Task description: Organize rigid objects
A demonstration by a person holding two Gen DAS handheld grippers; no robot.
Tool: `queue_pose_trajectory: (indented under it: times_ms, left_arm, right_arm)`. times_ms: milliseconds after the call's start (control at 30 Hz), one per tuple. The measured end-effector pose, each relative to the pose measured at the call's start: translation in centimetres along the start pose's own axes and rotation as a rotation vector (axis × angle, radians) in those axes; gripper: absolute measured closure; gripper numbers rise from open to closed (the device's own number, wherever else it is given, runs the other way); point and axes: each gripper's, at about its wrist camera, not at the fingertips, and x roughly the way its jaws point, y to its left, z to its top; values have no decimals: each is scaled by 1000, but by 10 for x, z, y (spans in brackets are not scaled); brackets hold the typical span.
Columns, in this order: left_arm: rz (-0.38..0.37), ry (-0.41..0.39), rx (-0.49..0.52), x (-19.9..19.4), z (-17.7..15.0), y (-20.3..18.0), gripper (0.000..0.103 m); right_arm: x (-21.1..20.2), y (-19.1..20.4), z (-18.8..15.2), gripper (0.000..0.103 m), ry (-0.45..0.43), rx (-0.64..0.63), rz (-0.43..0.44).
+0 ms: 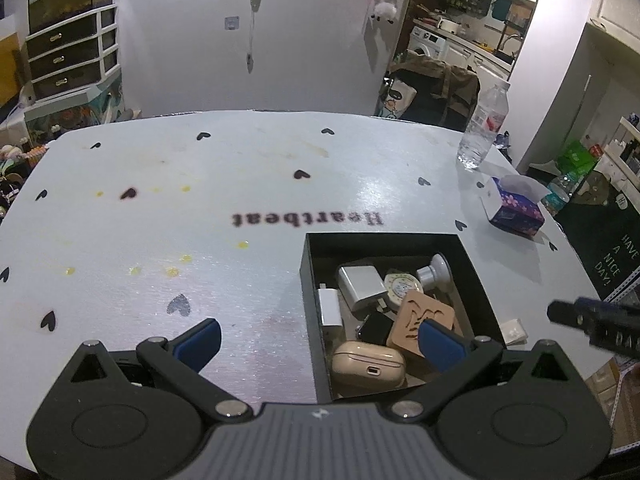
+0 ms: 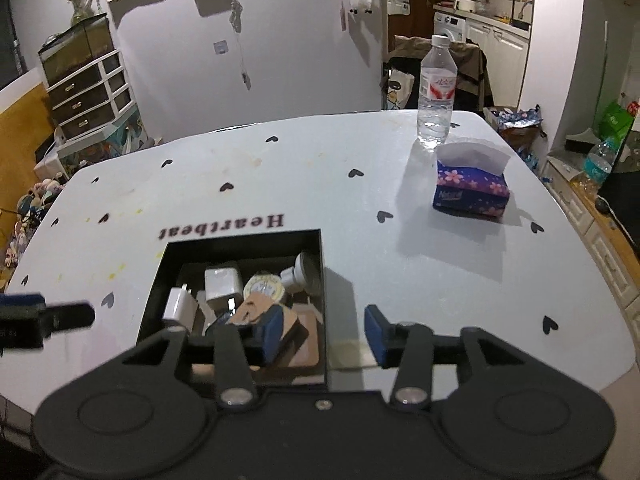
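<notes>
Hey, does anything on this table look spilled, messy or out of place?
Yes: small yellow spots stain the tablecloth left of the black box, like dried drips. Inside the box, the items lie in a loose jumble.

A white counter [image 2: 304, 184] printed with small black hearts and the word "Heartbeat" filled the foreground, marked by yellowish stains. Behind it stood a plain pale wall [image 2: 288, 48] with a small hook and hanging ornaments, among them a little plush sheep [image 2: 361, 2]. To the left, a white chest of dark drawers [image 2: 86, 92] carried a glass tank [image 2: 76, 50]. To the right, an open doorway led into a kitchen with a white washing machine [image 2: 450, 26] and white cabinets [image 2: 498, 46]. A chair draped with an olive garment [image 1: 434, 80] stood behind the counter. A dark floor mat [image 1: 612, 248] read "HAVE A NICE DAY". The lighting was dim and cool.
</notes>
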Motion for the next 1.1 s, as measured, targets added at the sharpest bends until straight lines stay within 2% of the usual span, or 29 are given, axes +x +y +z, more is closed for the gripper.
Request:
queue_pose_trajectory:
  times_ms: [200,300,367,433,533,1100]
  left_arm:
    - [11,-12,20,-4,-8,1,0]
    - [22,-15,28,-5,-14,3,0]
    - [29,-16,26,-5,-19,5,0]
    - [33,-26,24,-7,-23,7,0]
    - [45,-41,24,-10,-28,10,0]
    - [46,-49,23,-16,-39,7,0]
  right_arm:
    - [-2,0,-18,43,-16,2,-30]
    - [-4,3,-25,31,-18,-9,-40]
    - [-6,4,-28,19,-21,-13,-42]
    - [-8,6,-30,16,-32,-18,-46]
    - [-12,8,-32,2,-47,-33,-57]
    - [-19,18,-39,0,-40,-88,-61]
